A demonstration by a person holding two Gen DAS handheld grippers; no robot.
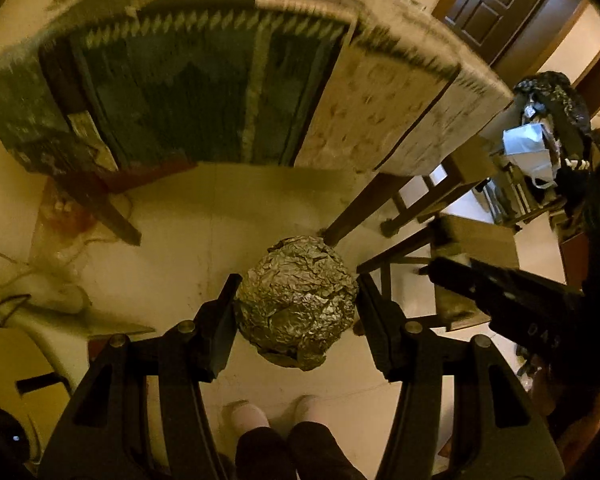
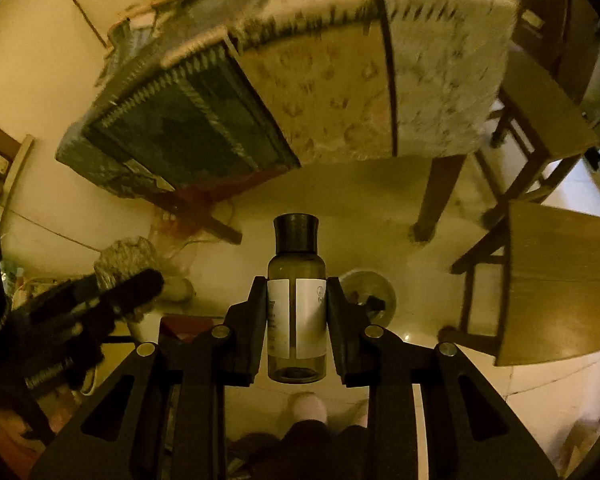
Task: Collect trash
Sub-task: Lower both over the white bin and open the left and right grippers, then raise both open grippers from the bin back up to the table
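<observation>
I am holding a crumpled foil ball in the left gripper, its jaws standing about half open and pressing on either side of the ball. The right gripper is carrying a small dark-capped bottle upright between its fingers, which are set narrow against the label; I judge the grip light, since the pads are only just meeting the bottle's sides. Both loads are hanging above the pale floor, near the cloth-covered table and left of the wooden stools. I am seeing my own slippered feet below the foil. No bin is plainly in view, though a dark bag sits at the far right. To do this carry well, I am thinking I should keep both wrists steady, avoid loosening the right jaws until the bottle is over its drop place, and keep the two grippers apart.
</observation>
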